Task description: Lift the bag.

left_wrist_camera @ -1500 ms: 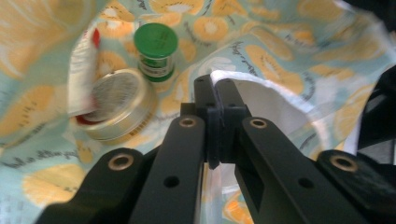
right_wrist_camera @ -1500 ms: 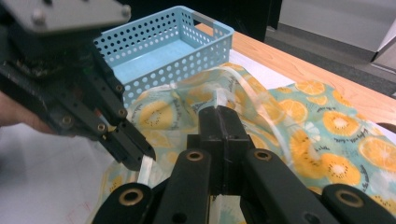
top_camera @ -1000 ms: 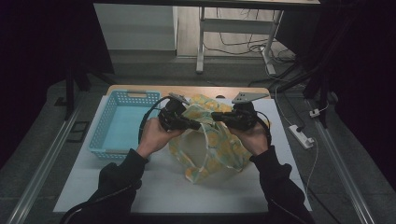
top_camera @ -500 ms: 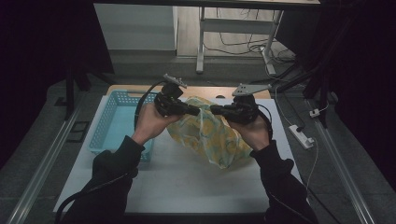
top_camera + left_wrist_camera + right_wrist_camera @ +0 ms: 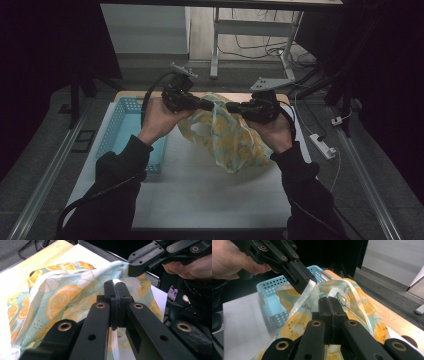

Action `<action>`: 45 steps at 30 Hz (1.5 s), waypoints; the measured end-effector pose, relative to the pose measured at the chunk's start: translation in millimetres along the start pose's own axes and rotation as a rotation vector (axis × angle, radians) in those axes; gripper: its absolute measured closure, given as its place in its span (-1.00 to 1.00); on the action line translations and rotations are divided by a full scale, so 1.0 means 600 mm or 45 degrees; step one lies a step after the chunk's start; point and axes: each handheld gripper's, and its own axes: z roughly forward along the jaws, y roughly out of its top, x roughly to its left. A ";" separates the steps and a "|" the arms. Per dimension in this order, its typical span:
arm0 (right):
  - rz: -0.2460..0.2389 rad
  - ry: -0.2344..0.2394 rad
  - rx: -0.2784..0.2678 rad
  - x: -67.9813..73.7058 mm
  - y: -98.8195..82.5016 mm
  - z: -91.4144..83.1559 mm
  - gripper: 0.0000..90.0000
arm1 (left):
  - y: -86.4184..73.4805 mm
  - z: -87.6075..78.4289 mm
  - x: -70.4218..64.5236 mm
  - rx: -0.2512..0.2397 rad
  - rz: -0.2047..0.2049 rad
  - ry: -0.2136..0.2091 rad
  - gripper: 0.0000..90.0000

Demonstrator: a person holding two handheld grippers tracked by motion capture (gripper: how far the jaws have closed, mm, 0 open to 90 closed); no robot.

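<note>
Left gripper (image 5: 209, 105) clamped tight on the top edge of the bag (image 5: 227, 137), right gripper (image 5: 231, 106) pinched just as tight on the same edge close beside it, tips facing each other. Bag hanging below both, lifted above the white mat (image 5: 200, 185), lower end draped near it, just right of the blue basket (image 5: 117, 132).
</note>
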 end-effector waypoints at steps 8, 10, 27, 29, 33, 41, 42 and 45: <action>-0.036 -0.017 -0.010 0.005 0.030 -0.007 1.00 | 0.020 -0.028 -0.003 -0.050 0.004 0.020 0.98; -0.042 -0.024 -0.011 0.005 0.037 -0.008 1.00 | 0.025 -0.035 -0.005 -0.062 0.006 0.025 0.98; -0.075 -0.081 -0.038 0.006 0.096 -0.029 1.00 | 0.082 -0.081 -0.029 -0.122 0.056 0.126 0.98; -0.082 -0.086 -0.041 0.007 0.101 -0.031 1.00 | 0.086 -0.085 -0.030 -0.130 0.056 0.132 0.98; -0.088 -0.094 -0.045 0.009 0.112 -0.033 1.00 | 0.094 -0.093 -0.030 -0.144 0.058 0.154 0.98; -0.091 -0.120 -0.058 0.006 0.132 -0.038 1.00 | 0.107 -0.117 -0.025 -0.192 0.048 0.199 0.98; -0.091 -0.121 -0.060 0.006 0.134 -0.039 1.00 | 0.108 -0.119 -0.025 -0.197 0.047 0.203 0.98; -0.101 -0.131 -0.057 0.007 0.139 -0.038 1.00 | 0.109 -0.126 -0.025 -0.211 0.049 0.214 0.98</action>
